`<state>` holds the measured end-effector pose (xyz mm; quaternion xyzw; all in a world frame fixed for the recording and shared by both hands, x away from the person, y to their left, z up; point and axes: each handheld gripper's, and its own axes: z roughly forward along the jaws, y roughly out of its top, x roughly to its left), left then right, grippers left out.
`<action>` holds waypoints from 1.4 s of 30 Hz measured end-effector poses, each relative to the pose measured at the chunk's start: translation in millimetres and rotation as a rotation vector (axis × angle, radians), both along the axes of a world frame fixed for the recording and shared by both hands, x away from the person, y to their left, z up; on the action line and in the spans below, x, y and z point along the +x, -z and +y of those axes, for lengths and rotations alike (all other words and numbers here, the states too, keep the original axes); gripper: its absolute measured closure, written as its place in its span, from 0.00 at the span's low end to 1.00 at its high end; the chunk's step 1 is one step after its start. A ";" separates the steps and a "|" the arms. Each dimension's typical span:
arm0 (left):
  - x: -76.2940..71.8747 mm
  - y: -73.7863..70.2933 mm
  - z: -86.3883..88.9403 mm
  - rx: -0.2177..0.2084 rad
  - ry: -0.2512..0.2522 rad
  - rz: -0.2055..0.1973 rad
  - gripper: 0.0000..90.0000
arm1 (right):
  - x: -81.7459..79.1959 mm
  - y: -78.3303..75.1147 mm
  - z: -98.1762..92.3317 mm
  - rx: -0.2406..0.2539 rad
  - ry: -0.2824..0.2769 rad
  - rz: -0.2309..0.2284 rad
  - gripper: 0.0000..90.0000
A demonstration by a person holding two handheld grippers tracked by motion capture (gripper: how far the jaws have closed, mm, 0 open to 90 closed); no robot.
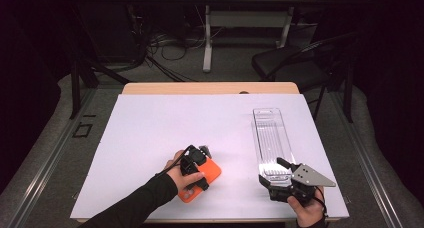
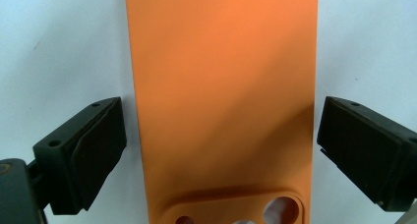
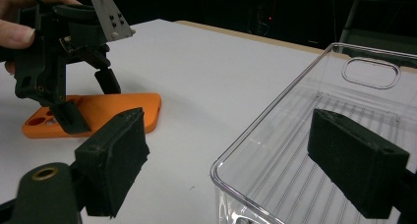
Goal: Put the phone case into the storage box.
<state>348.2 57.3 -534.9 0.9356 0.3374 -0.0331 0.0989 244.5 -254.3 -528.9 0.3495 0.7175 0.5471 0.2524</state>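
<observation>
An orange phone case (image 1: 212, 173) lies flat on the white table cover, camera cutout side up. My left gripper (image 1: 196, 169) points down over it. In the left gripper view the case (image 2: 221, 86) runs up between the two black pads (image 2: 93, 145), which stand beside its long edges with a narrow gap at the left; the left gripper (image 2: 221, 108) is open. My right gripper (image 1: 275, 173) sits at the near end of a clear plastic tray (image 1: 272, 133). In the right gripper view the right gripper (image 3: 231, 121) is open: one jaw is over the tray (image 3: 275, 111), the other outside its near wall.
The white cover (image 1: 165, 123) spans the wooden table. A black folding chair (image 1: 295, 63) stands beyond the far right corner, with a desk frame and cables on the floor behind. The left gripper (image 3: 88, 101) and orange case (image 3: 118, 111) lie to the left of the tray.
</observation>
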 end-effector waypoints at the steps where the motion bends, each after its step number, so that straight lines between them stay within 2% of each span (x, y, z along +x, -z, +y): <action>1: -0.3 0.2 -0.9 0.006 -0.004 -0.001 0.05 | 0.3 0.3 0.2 0.003 0.000 -0.002 0.16; 11: -0.5 0.8 -5.4 0.032 -0.033 -0.005 0.05 | 0.3 0.4 0.3 0.003 -0.001 0.001 0.16; 17: -1.2 0.1 -6.9 0.055 -0.033 -0.017 0.09 | 0.3 0.4 0.1 0.004 0.000 0.001 0.16; 25: 0.0 0.3 -8.1 0.062 -0.046 -0.011 0.09 | 0.3 0.3 -0.1 0.003 0.001 0.000 0.16; 34: -0.7 1.2 -12.2 0.092 -0.044 -0.015 0.09 | 0.3 0.2 -0.4 0.004 0.000 0.000 0.16; 35: -1.2 1.1 -13.6 0.105 -0.047 -0.020 0.09 | 0.4 0.3 -0.4 0.003 0.000 0.000 0.16; 42: -0.6 1.0 -14.7 0.111 -0.047 -0.015 0.09 | 0.3 0.2 -0.5 0.003 -0.001 0.000 0.16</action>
